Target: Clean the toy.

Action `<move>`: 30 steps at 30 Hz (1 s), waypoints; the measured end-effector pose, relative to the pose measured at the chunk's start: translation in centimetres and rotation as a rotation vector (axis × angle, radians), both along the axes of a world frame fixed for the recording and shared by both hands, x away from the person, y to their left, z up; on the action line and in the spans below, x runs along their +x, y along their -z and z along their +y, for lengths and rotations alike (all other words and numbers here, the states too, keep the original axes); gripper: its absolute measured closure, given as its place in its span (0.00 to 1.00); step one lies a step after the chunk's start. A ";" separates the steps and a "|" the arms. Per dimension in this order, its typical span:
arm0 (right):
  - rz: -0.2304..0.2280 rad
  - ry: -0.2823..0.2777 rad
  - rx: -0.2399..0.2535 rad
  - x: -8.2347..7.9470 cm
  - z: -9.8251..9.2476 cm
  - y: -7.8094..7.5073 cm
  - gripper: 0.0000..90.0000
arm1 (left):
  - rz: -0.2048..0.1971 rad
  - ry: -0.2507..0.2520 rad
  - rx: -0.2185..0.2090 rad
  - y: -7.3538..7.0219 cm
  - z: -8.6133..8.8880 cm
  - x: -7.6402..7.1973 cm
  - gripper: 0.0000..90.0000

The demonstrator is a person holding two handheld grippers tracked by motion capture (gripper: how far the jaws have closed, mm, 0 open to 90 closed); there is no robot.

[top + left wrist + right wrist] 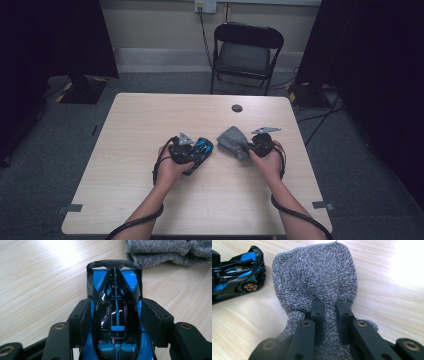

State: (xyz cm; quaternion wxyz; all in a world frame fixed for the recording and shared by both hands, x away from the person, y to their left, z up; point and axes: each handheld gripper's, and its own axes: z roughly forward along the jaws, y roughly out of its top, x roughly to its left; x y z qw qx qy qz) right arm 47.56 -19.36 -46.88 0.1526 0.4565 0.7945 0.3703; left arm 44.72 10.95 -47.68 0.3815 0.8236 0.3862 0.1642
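Toy car (116,315), light, rigid, glossy and slippery: we clamp its flanks between left gripper (116,317) pads. Cloth (317,280), soft, limp: right gripper (328,307) pinches a fold, rest lying ahead.

Looks like a lab or studio room: folding chair (247,52), black curtains (55,35), wall socket (205,6), taped grey carpet (125,82) beyond both grippers.
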 end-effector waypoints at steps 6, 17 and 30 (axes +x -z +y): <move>0.010 -0.019 -0.011 -0.9 1.1 0.7 0.87 | -0.004 0.004 0.011 0.0 -0.2 0.0 0.48; 0.017 -0.121 -0.034 -2.8 3.4 0.5 0.88 | -0.001 0.006 0.016 -0.1 -0.1 0.0 0.48; 0.047 -0.228 0.032 -4.7 5.3 0.9 0.88 | -0.003 0.004 0.009 -0.1 -0.1 -0.1 0.48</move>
